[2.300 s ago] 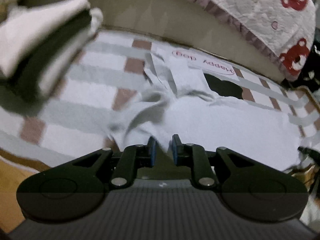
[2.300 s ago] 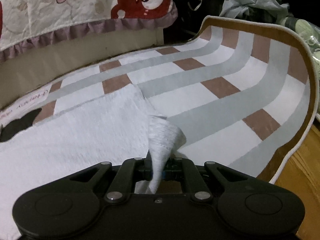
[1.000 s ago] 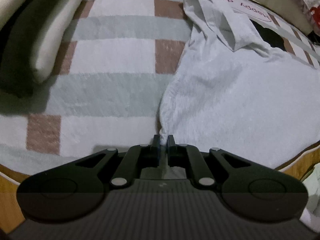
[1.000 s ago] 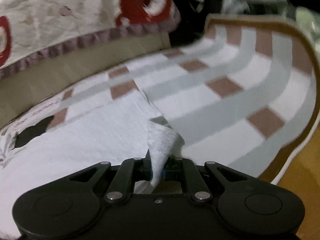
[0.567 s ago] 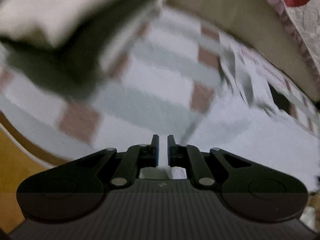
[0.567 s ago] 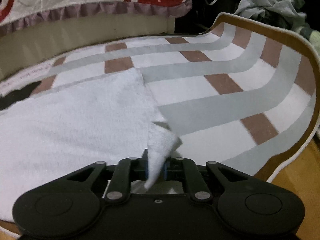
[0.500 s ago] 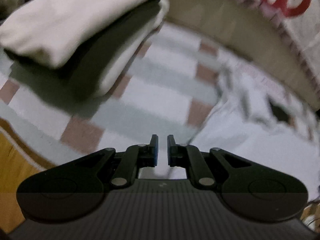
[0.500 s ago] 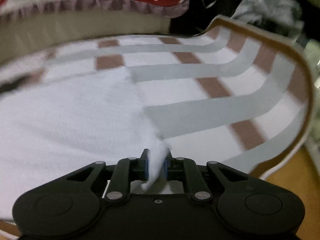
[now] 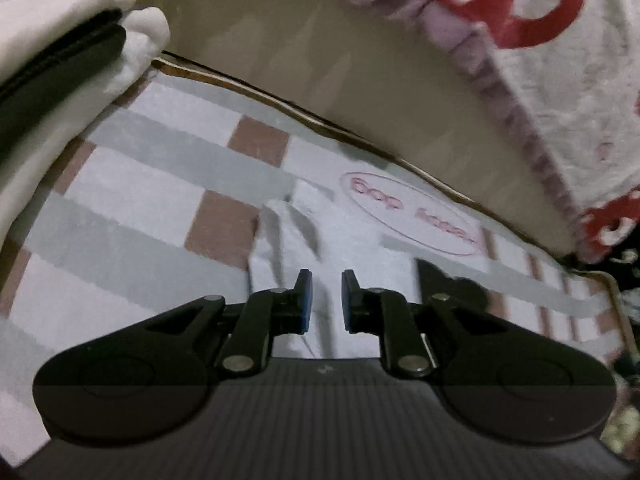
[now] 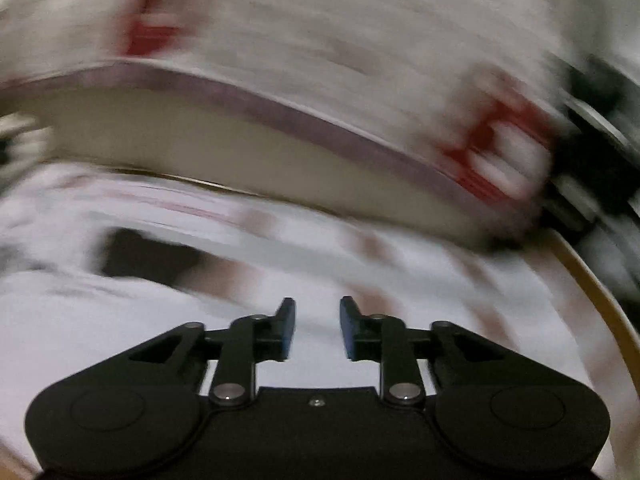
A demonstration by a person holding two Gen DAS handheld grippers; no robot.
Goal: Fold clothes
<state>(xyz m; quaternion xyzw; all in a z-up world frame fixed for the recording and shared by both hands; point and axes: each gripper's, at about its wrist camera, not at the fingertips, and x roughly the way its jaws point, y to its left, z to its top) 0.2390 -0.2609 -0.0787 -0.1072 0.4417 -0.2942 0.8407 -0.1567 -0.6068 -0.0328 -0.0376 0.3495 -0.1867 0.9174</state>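
A white garment (image 9: 292, 236) lies on the checked mat (image 9: 160, 164), its folded sleeve just ahead of my left gripper (image 9: 323, 294). The left gripper is open and empty, hovering over the sleeve. In the blurred right wrist view the white garment (image 10: 120, 320) spreads below my right gripper (image 10: 316, 322), which is open and empty above the cloth. A dark patch (image 10: 152, 256) of the garment's print shows to the left.
A stack of folded white and black clothes (image 9: 60, 52) sits at the mat's far left. A beige bed side (image 9: 360, 72) with a red-bear quilt (image 9: 540, 40) runs behind the mat. The mat's brown border (image 10: 592, 280) curves at the right.
Both grippers let go of the white garment's corners and opened. Both have swung forward over the garment toward the bed; the right view is motion-blurred.
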